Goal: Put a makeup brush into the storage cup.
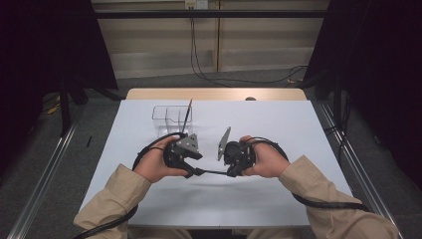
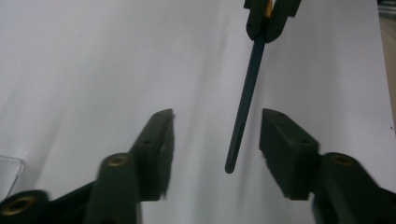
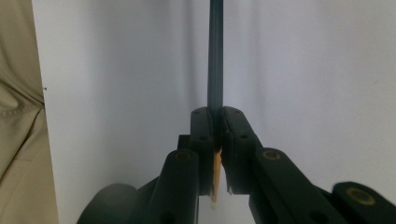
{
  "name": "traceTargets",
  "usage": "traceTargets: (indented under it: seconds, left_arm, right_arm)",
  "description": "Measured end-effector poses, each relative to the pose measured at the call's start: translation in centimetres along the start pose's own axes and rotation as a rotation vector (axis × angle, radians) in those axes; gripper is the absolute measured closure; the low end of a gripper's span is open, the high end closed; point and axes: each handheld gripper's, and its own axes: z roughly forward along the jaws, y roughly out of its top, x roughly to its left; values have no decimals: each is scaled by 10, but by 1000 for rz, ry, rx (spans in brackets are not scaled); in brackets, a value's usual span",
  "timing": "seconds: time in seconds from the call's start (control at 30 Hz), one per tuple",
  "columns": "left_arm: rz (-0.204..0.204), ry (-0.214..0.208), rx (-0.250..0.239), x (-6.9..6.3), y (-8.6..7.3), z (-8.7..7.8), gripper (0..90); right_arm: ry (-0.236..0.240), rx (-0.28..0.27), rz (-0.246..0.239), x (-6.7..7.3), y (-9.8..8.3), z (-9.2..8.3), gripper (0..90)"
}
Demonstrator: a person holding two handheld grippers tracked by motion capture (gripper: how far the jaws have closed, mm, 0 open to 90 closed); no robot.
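Handover time, by the look of it: a dark pencil is going from one gripper to the other just above the white table.

High view: the left gripper and right gripper face each other near the middle of the table, close together, with the pencil bridging the gap between them. Behind the left hand there's a clear plastic holder with another thin stick standing in it, probably where this pencil ends up.

Left gripper view: its jaws are roughly half apart and haven't got hold yet. The pencil's blunt end hangs between the pads, nearer the right-hand one, with a visible gap on both sides. The other gripper is at the top edge, pinching the far end.

Right gripper view: jaws pressed together on the pencil, gripping right near the sharpened wooden tip, with the long shaft running straight away from the camera.

To do this bit well, I'd say centre the shaft between the left pads and slide a little further up it before squeezing, so the grip isn't on the very end. The right one shouldn't let go until the left is firmly clamped.
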Motion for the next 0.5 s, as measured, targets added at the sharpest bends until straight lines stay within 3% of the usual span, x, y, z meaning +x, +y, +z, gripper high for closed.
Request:
traceTargets:
  seconds: [0.27, 0.5]
  left_arm:
    - [46, -23, 35, -2, 3, 8, 601]
    - [38, -36, 32, -3, 3, 9, 764]
  right_arm:
    - [-7, -8, -8, 0, 1, 0, 836]
    - [-13, -23, -2, -1, 0, -3, 836]
